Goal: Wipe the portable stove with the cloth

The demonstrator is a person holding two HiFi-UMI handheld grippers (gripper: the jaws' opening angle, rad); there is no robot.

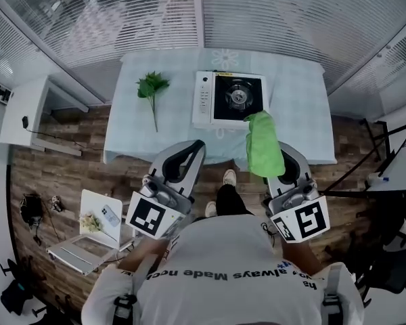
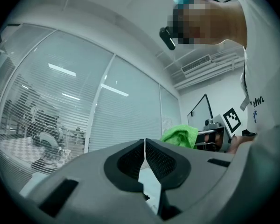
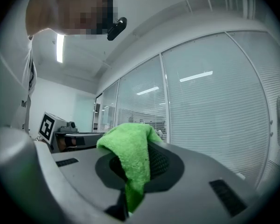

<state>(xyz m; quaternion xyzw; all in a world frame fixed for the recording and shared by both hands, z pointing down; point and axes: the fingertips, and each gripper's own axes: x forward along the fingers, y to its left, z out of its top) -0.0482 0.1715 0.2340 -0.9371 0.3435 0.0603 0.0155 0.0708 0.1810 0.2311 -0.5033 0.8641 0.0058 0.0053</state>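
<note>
green cloth (image 3: 129,155) between the right gripper's (image 3: 137,161) fingers (image 3: 162,163)

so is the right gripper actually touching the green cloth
Touching. The right gripper is shut on the green cloth: the right gripper view shows it pinched between the jaws.

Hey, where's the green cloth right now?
The cloth is clamped in the right gripper, at the head view's right, beside the portable stove's near right corner.
</note>
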